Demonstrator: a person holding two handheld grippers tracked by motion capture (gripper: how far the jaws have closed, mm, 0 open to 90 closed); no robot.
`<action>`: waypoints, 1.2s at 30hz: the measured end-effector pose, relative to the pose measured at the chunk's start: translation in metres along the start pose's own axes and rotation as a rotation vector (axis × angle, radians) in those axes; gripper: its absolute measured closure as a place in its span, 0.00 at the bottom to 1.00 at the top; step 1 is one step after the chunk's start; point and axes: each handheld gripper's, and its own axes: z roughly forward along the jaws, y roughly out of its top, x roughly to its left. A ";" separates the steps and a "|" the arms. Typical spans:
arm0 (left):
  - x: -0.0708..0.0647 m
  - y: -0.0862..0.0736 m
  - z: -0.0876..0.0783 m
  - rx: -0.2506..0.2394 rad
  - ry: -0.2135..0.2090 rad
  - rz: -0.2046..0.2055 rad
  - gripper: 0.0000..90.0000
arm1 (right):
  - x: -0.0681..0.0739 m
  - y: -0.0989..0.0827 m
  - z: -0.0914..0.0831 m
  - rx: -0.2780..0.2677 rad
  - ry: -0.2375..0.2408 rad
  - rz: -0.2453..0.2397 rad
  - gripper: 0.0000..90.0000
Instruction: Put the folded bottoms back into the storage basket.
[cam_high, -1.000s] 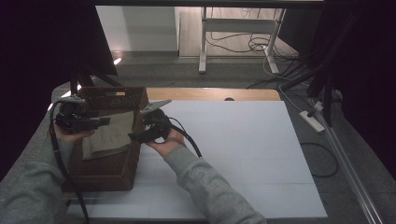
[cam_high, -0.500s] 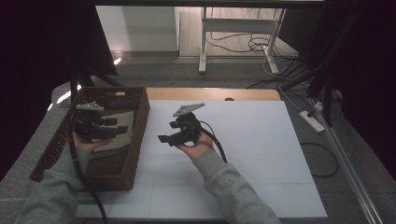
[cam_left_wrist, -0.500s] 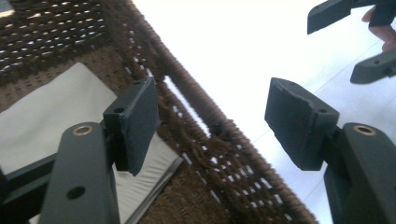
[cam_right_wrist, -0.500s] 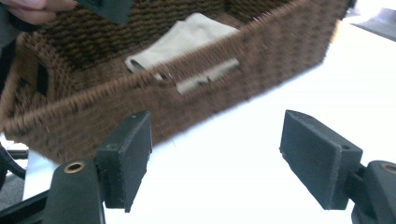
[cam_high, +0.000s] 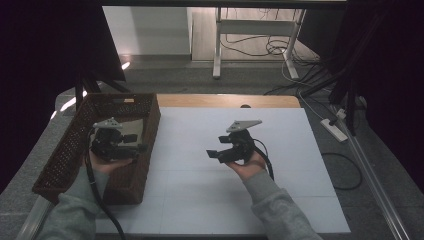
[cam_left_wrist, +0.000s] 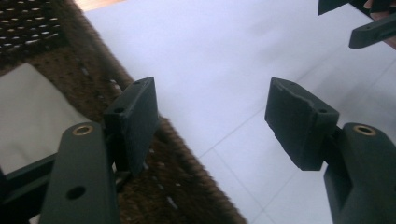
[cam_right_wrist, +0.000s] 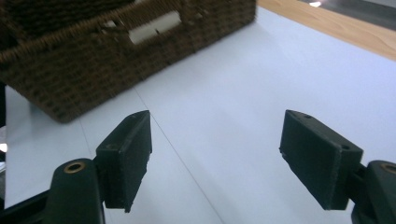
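Note:
A brown wicker basket (cam_high: 65, 150) stands at the left of the table. A folded pale cloth (cam_left_wrist: 32, 116) lies on its floor. My left gripper (cam_high: 141, 142) hovers over the basket's right wall (cam_left_wrist: 177, 154), pointing right, open with nothing between its pads (cam_left_wrist: 217, 123). My right gripper (cam_high: 214, 154) is held over the white sheet (cam_high: 200, 200) in the middle of the table. It points left toward the basket (cam_right_wrist: 93, 70), open and empty (cam_right_wrist: 224, 156). The right gripper's jaw tips (cam_left_wrist: 369, 28) also show far off in the left gripper view.
The white sheet covers most of the table, with a wooden strip (cam_high: 225, 100) along the far edge. Behind the table stand desk legs (cam_high: 217, 55) and loose cables. A power strip (cam_high: 332, 129) lies on the floor at the right. Dark curtains hang on both sides.
Both grippers have come away from the cloth in the basket. The right one moved right, out over the white sheet. The left one shifted right and nearer, to the basket's right wall.

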 end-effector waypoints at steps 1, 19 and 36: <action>-0.003 -0.002 0.000 -0.004 -0.005 0.001 0.37 | -0.003 -0.005 -0.005 0.002 -0.008 0.005 0.28; -0.044 -0.011 0.008 -0.010 -0.010 0.080 0.37 | -0.036 -0.076 -0.103 -0.001 -0.164 0.082 0.28; -0.050 -0.014 0.016 0.003 -0.016 0.095 0.37 | -0.046 -0.102 -0.124 0.032 -0.176 0.088 0.28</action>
